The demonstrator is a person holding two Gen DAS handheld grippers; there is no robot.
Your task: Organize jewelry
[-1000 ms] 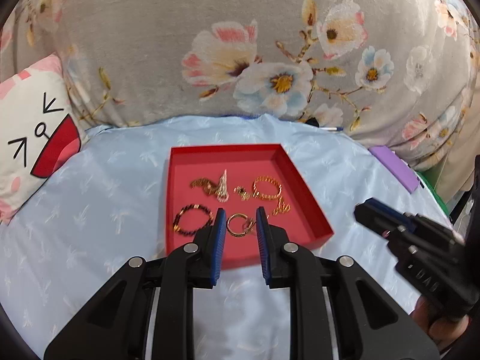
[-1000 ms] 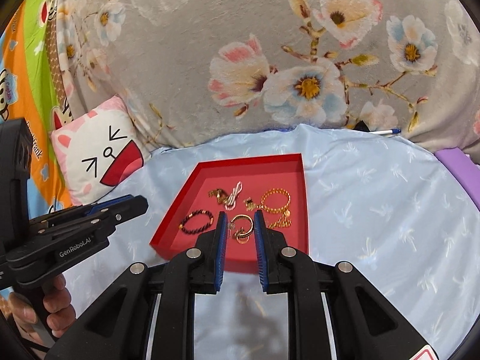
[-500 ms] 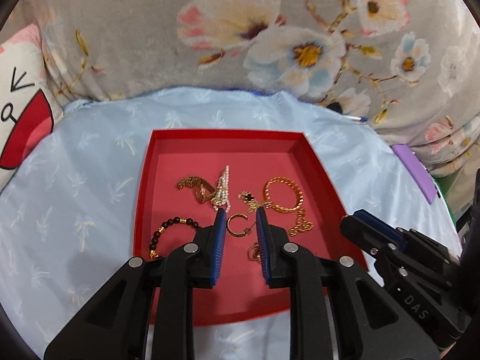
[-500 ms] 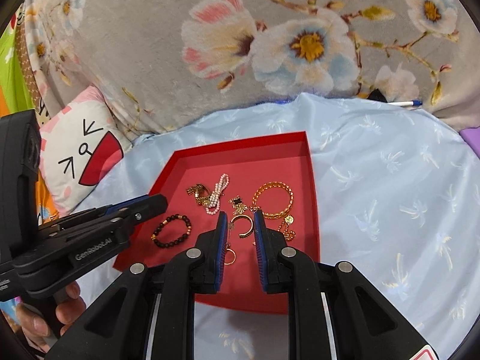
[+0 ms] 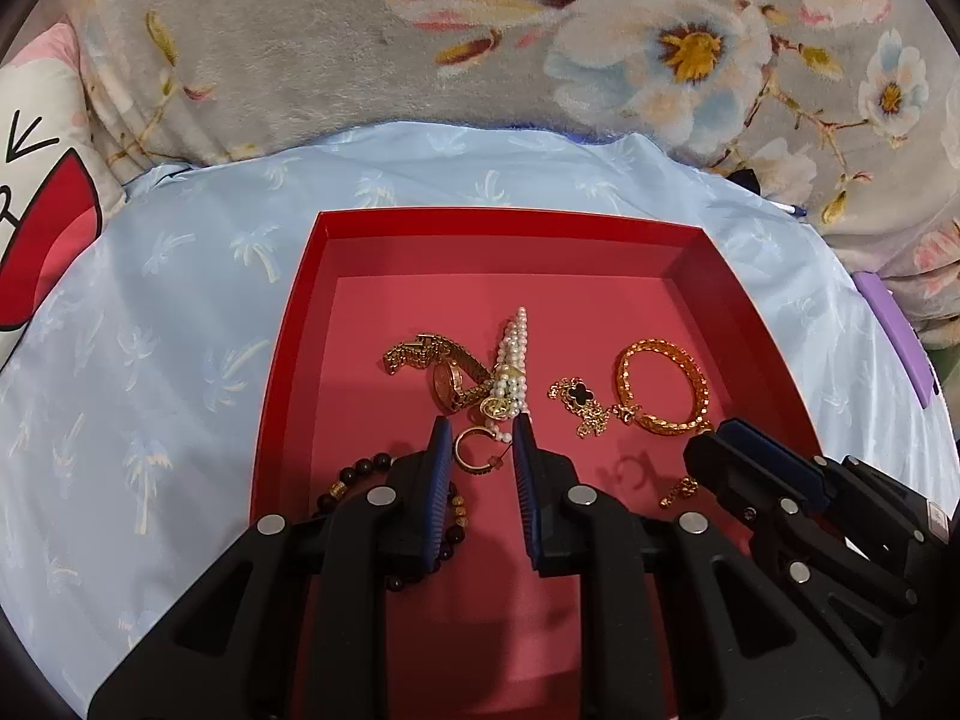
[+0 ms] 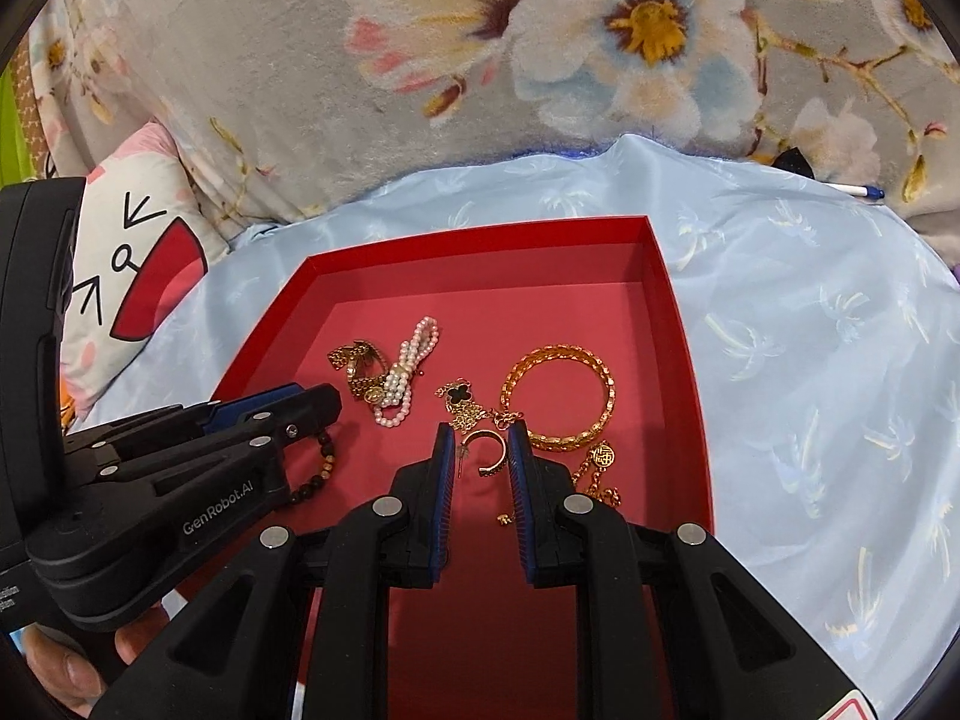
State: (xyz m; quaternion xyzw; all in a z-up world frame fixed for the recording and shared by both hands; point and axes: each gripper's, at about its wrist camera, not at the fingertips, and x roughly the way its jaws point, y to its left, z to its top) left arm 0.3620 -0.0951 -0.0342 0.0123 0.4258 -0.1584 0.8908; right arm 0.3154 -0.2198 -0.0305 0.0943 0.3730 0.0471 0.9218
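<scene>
Both tools gape slightly, empty; left tool (image 6: pixel 324 405) reads "GenRobot.AI" over red tray (image 6: pixel 480 240).

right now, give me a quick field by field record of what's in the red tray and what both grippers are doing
surface: light blue cloth
container: red tray, open top
contents: gold bangle, pearl strand, gold watch, dark bead bracelet, black clover charm, gold hoop earrings
left gripper: over the tray, jaws slightly apart, one hoop earring seen between the tips, nothing held
right gripper: over the tray, jaws slightly apart, other hoop earring seen between the tips, nothing held
</scene>
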